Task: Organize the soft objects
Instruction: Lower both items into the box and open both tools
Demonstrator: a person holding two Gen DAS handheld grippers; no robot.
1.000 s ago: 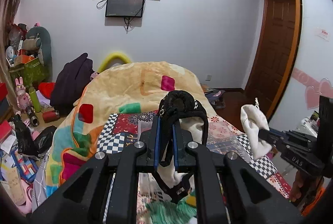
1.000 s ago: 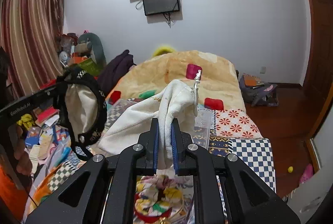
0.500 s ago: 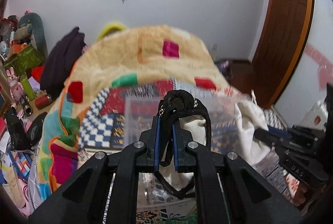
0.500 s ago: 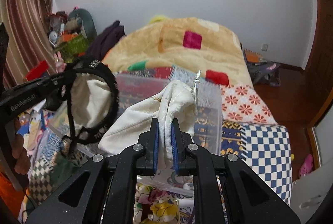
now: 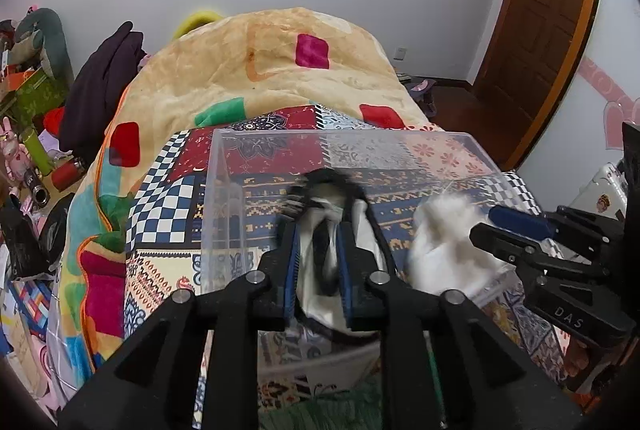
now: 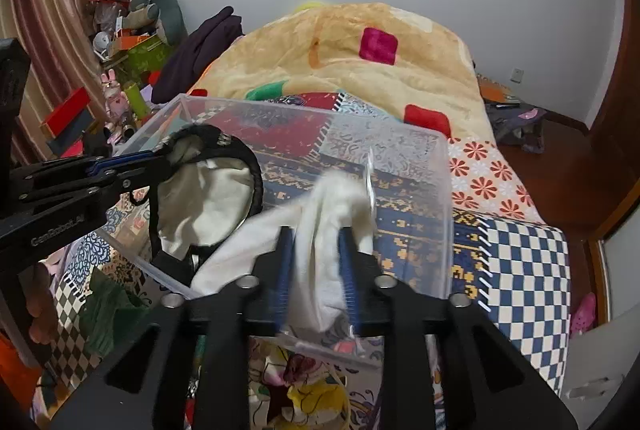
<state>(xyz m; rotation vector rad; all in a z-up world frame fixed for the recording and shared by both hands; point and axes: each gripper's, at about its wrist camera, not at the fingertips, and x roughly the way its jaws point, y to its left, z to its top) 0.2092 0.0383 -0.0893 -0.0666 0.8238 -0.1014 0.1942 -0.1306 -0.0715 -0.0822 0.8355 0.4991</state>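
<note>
A clear plastic bin [image 5: 224,190] [image 6: 440,190] stands on the patchwork bed cover. A white garment with black trim [image 5: 324,270] [image 6: 208,202] hangs over and into the bin. My left gripper [image 5: 320,234] [image 6: 160,160] has its jaws parted around the black trim, which is blurred and slipping between them. My right gripper [image 6: 316,234] [image 5: 480,224] is also parted, with the garment's white fabric [image 6: 332,214] [image 5: 444,230] blurred between its fingers above the bin.
A tan quilt with coloured squares [image 5: 280,70] is heaped behind the bin. Dark clothes [image 5: 104,82] and cluttered toys lie at the left. A wooden door [image 5: 540,22] is at the right. A green cloth [image 6: 108,314] lies beside the bin.
Both grippers came down over the bin with the garment, then went from shut to parted. The fabric is now blurred, dropping into the bin.
</note>
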